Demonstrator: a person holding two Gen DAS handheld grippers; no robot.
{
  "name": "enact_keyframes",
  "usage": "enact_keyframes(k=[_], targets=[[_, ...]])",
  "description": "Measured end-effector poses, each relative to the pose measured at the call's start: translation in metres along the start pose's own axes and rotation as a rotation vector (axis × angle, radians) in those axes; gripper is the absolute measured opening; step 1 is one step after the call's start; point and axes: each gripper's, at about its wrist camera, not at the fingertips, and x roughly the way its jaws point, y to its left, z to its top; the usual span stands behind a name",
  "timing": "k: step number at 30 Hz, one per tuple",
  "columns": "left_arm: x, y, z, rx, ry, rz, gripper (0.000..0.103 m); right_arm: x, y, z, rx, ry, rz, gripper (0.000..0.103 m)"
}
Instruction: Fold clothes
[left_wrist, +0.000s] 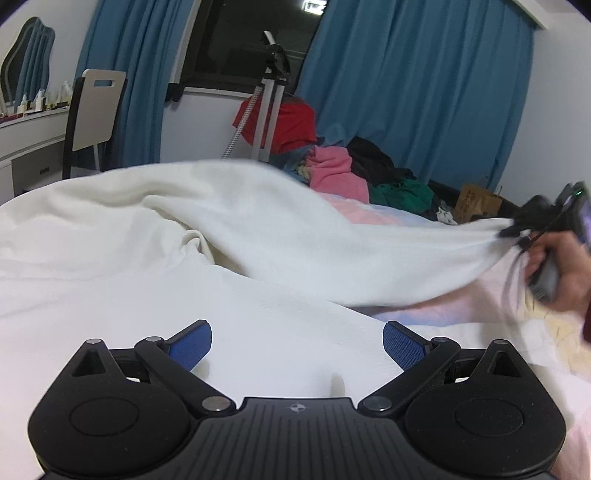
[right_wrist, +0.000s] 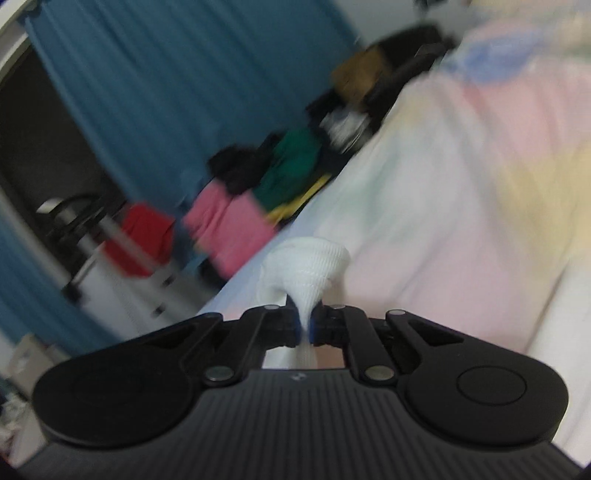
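A large white garment (left_wrist: 236, 229) lies spread over the bed and fills the left wrist view. My left gripper (left_wrist: 297, 349) hovers just above its near part, blue pads wide apart, nothing between them. One stretched end of the cloth runs to the right edge, where my right gripper (left_wrist: 517, 227), held by a hand (left_wrist: 565, 273), pinches it. In the blurred right wrist view the right gripper (right_wrist: 304, 325) is shut on a bunched tip of the white garment (right_wrist: 308, 264), which bulges out past the fingertips.
A pile of red, pink, black and green clothes (left_wrist: 343, 166) sits at the far side of the bed, by a tripod (left_wrist: 267, 92) and blue curtains (left_wrist: 413, 88). A chair (left_wrist: 94, 110) and a white desk stand at the left. The pastel bedsheet (right_wrist: 461, 206) stretches right.
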Motion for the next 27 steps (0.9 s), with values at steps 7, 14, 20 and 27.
enact_keyframes(k=[7,14,20,27], targets=[[0.0,-0.005,-0.001,0.023,0.004,-0.021,0.1,-0.015,-0.032,0.056,-0.067,-0.073,-0.055,0.008],[0.0,-0.013,-0.002,0.04,0.017,-0.036,0.1,0.008,-0.094,0.043,-0.053,-0.064,-0.095,0.008],[-0.005,-0.018,-0.002,0.06,0.013,-0.043,0.1,0.023,-0.152,-0.009,-0.035,0.029,-0.148,0.008],[-0.005,-0.026,-0.001,0.082,0.008,-0.033,0.1,0.013,-0.148,-0.017,-0.074,0.045,-0.149,0.012]])
